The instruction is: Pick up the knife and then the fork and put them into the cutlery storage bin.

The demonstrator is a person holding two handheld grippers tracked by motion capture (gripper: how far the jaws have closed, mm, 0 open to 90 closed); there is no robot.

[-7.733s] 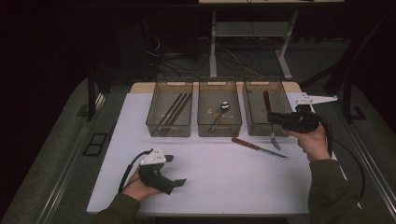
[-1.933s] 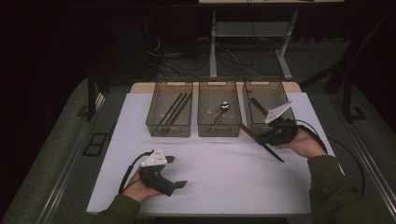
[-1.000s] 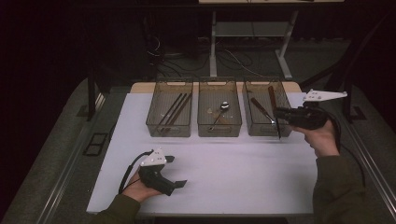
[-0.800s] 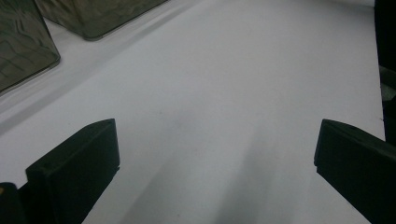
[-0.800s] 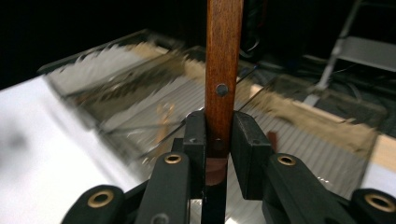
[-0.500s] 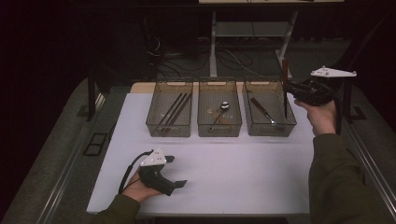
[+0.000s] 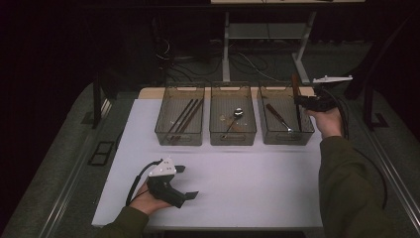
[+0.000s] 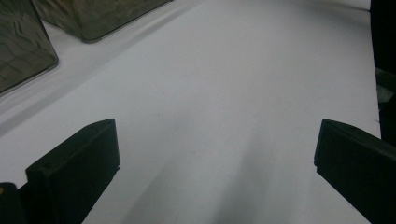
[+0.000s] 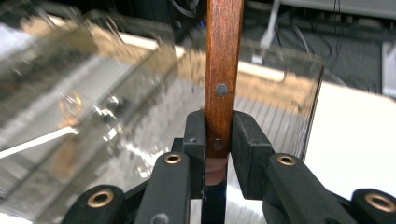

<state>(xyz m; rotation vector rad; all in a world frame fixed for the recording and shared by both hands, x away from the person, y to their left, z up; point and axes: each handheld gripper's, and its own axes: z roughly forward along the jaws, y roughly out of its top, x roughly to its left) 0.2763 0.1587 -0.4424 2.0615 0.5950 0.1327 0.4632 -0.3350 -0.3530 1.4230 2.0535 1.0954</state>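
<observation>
My right gripper (image 7: 303, 101) is shut on a wooden-handled knife (image 7: 295, 84), held nearly upright at the right bin (image 7: 285, 136). The handle points up and the blade reaches down into that bin. In the right gripper view the pads (image 9: 247, 140) clamp the brown riveted handle (image 9: 224, 60), with the clear bin wall (image 9: 93, 116) behind. A fork-like utensil (image 7: 278, 116) lies in the same bin. My left gripper (image 7: 187, 181) rests on the white table (image 7: 257, 183) at the front left, open, with nothing between its jaws (image 8: 215, 158).
Three clear bins stand in a row at the back of the table. The left bin (image 7: 181, 136) holds dark sticks (image 7: 182, 115), the middle bin (image 7: 233, 136) a spoon (image 7: 235, 117). Table legs and cables lie beyond the far edge.
My right gripper has lifted the knife off the table, turned it upright and carried it left and slightly down to the right bin. The left gripper has stayed still.
</observation>
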